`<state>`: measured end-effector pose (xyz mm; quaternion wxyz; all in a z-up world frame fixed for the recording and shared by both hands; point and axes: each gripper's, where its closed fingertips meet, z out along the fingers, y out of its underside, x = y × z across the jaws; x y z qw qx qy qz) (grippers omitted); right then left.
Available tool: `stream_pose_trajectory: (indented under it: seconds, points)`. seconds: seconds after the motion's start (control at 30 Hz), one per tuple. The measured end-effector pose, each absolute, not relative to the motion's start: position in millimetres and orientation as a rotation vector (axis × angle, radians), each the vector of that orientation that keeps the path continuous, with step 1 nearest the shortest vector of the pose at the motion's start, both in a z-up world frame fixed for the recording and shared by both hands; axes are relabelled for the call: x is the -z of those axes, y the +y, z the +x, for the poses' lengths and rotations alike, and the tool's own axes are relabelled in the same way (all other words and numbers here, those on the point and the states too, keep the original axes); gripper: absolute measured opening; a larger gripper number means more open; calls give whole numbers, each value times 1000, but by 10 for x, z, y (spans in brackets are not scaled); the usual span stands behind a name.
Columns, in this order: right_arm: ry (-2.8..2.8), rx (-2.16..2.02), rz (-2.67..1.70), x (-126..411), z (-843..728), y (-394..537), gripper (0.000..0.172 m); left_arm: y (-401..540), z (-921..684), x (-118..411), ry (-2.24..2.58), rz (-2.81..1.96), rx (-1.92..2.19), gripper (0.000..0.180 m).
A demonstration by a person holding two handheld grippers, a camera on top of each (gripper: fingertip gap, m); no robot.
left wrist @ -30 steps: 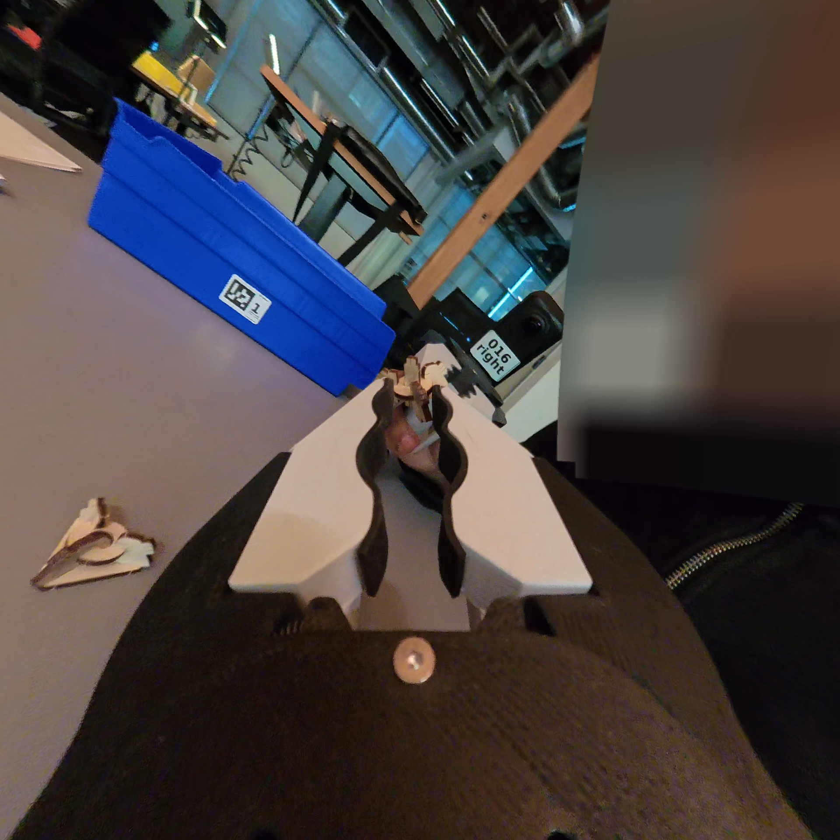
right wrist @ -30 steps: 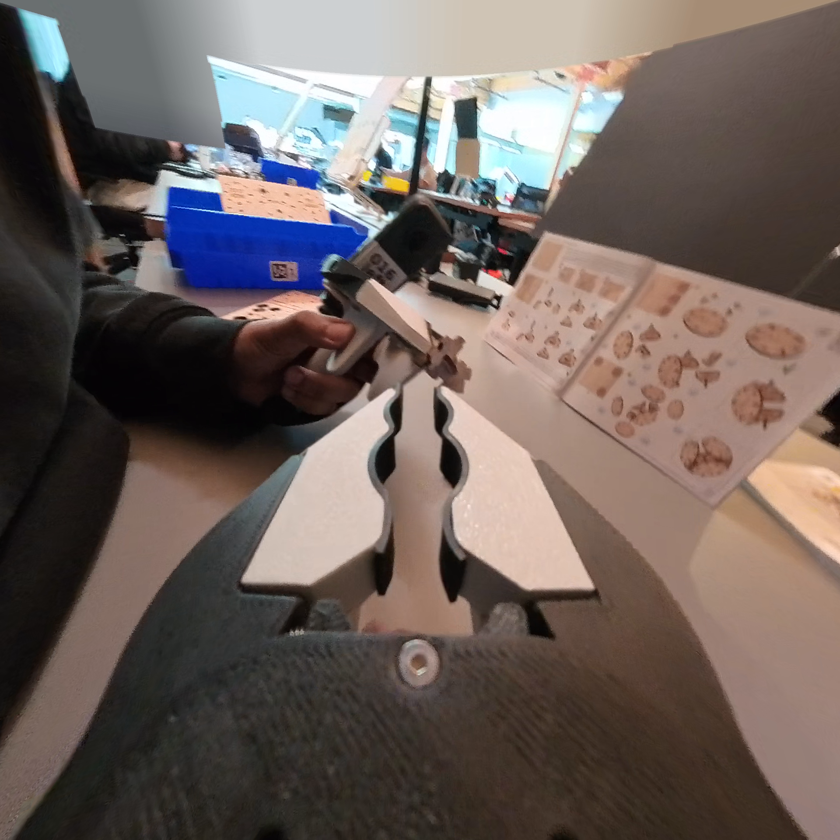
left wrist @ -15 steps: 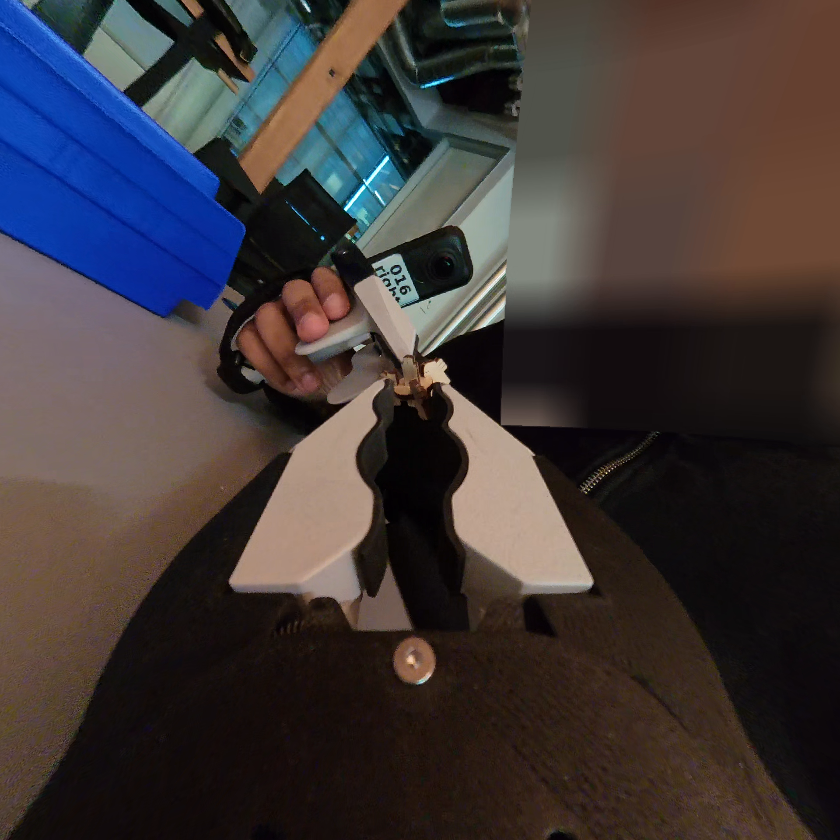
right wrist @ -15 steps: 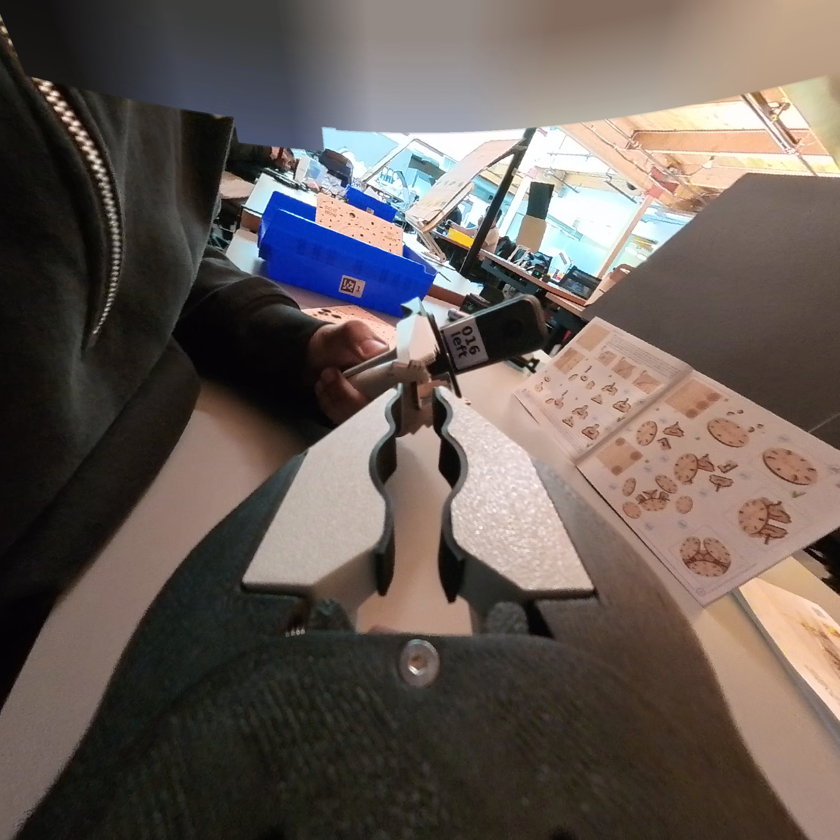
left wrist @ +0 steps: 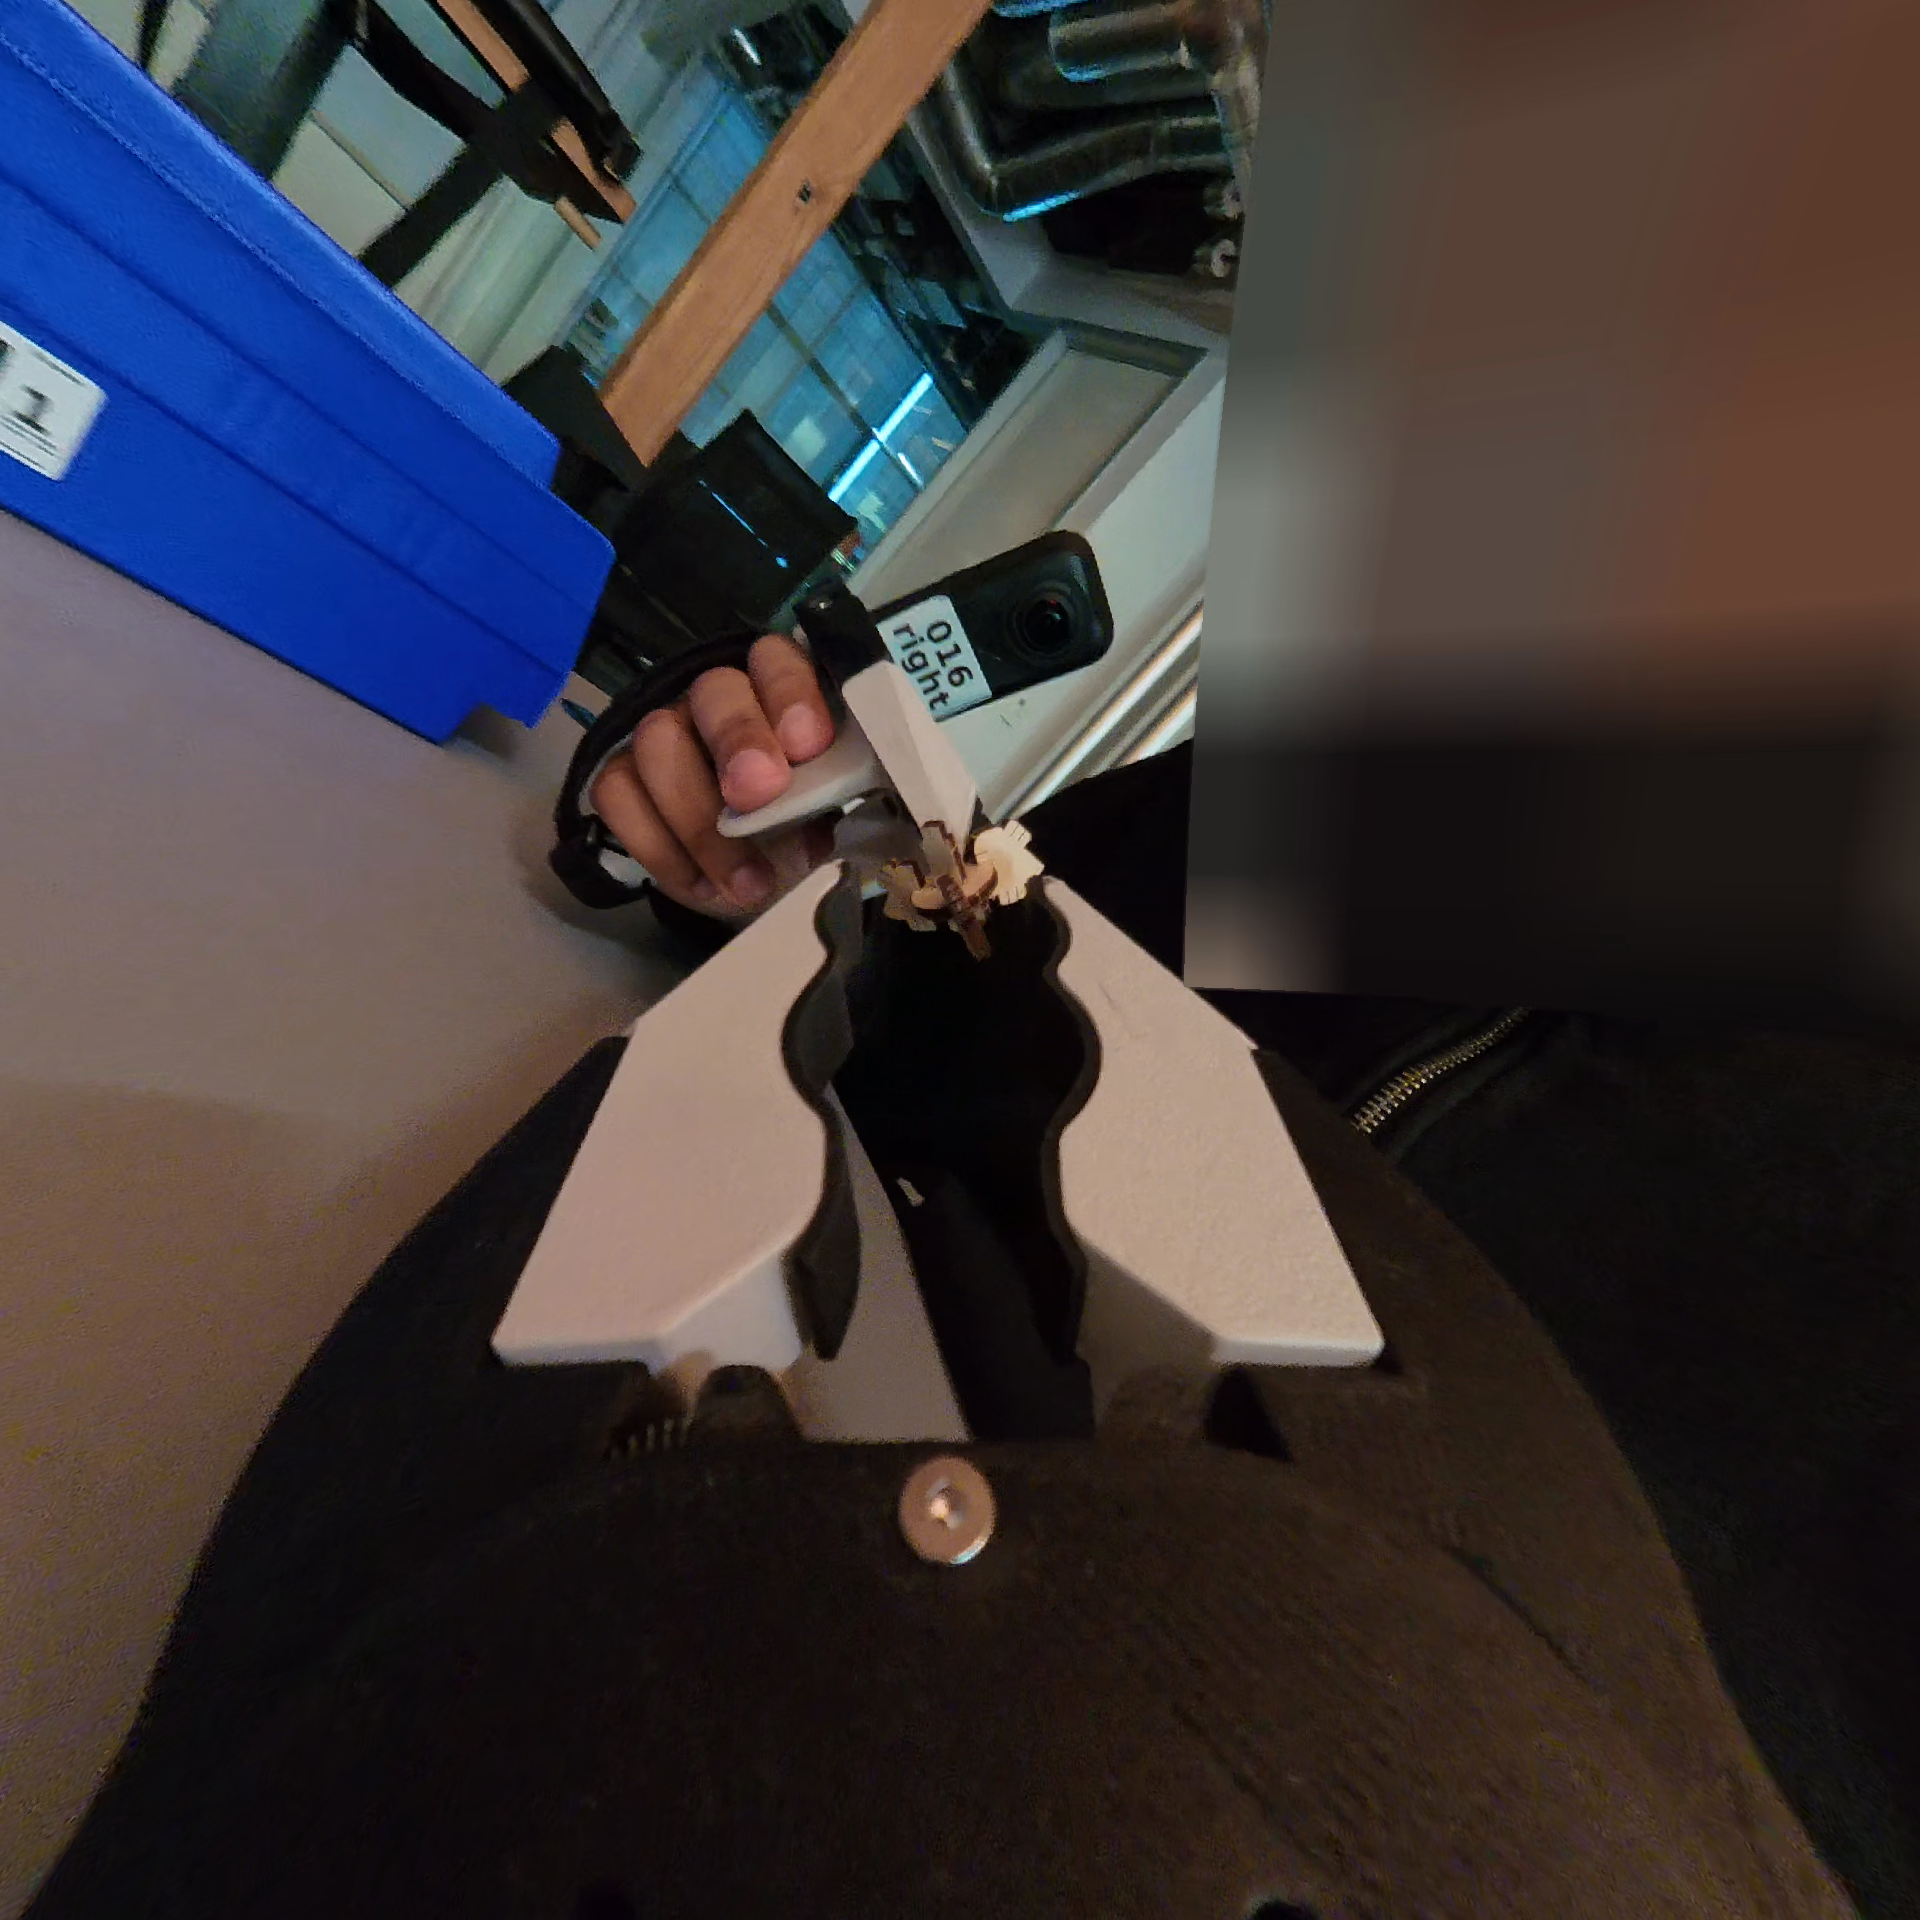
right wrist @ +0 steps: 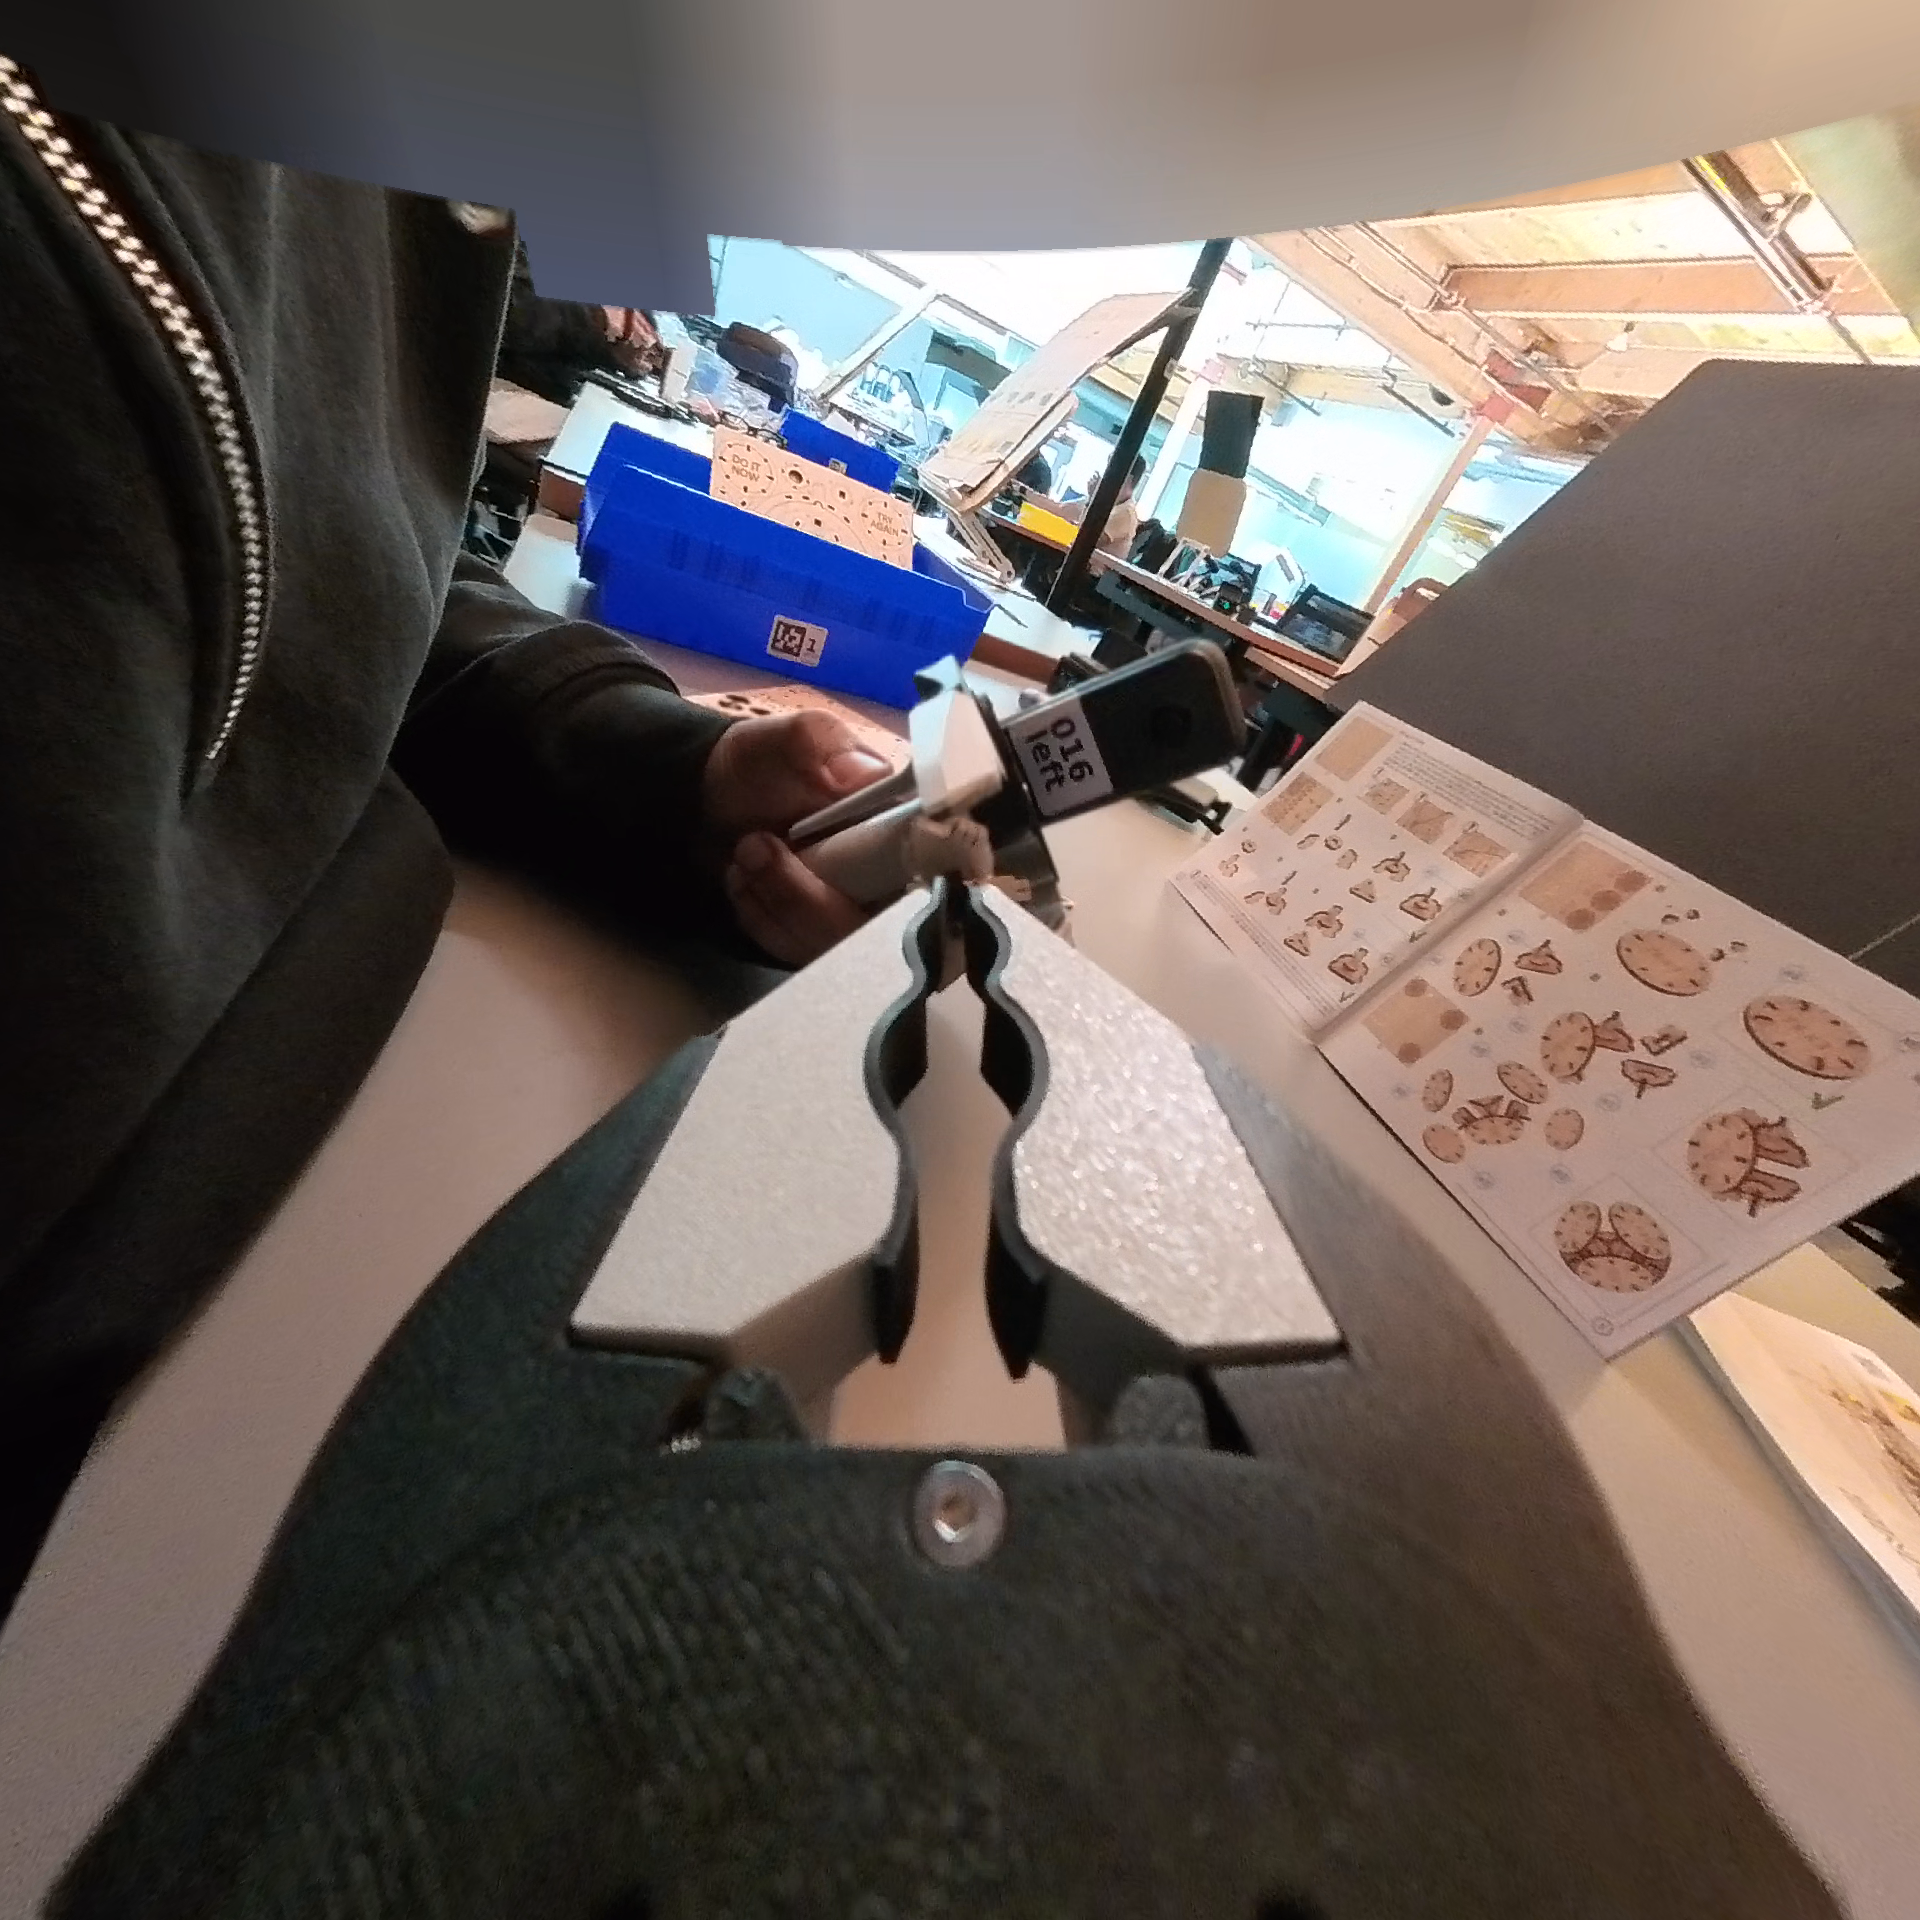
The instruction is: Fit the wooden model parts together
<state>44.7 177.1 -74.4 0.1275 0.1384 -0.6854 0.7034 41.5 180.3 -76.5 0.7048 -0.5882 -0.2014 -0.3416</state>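
Two pairs of fingers meet at one small pale wooden gear assembly (left wrist: pixel 961 883), a cluster of laser-cut toothed wheels on a short dark-edged peg, held up in the air above the bench. The right gripper (right wrist: pixel 954 925) has its black wavy fingers (right wrist: pixel 902 1023) clenched together at the tips, and the left wrist view shows its white tip pinching the wooden cluster from above. The left gripper (left wrist: pixel 940 914) has its fingers (left wrist: pixel 821 997) spread apart, one either side of the assembly, with dark space visible between each pad and the wood, so it grips nothing. A hand (left wrist: pixel 707 800) wraps the right gripper's handle, and another hand (right wrist: pixel 790 831) in a dark sleeve holds the left one. Behind the hands, toward the far edge of the grey bench (left wrist: pixel 208 935), sits a blue plastic bin (right wrist: pixel 769 592) with tan perforated wooden sheets standing in it. At the bench's right side an open paper instruction sheet (right wrist: pixel 1558 1060) printed with brown gear drawings leans against a dark grey board (right wrist: pixel 1662 623). A dark zipped jacket (right wrist: pixel 156 623) fills the near left.
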Motion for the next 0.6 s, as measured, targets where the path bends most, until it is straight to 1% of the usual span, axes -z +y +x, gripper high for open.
stream_pose_trajectory:
  seconds: [0.07,0.13,0.37,0.43,0.6]
  points:
    - [-2007,-2058,380,742,425,1777,0,1729,335,728,-465,-1292,697,34]
    - [-2034,-2060,345,761,384,1778,0,1644,267,686,-466,-1300,579,33]
    - [-2149,-2073,283,842,346,1759,0,1698,395,753,-311,-1580,158,8]
    - [-2167,-2077,285,858,356,1753,0,1724,407,779,-296,-1612,105,5]
    - [-2225,-2063,295,921,380,1731,0,1762,411,870,-303,-1687,78,4]
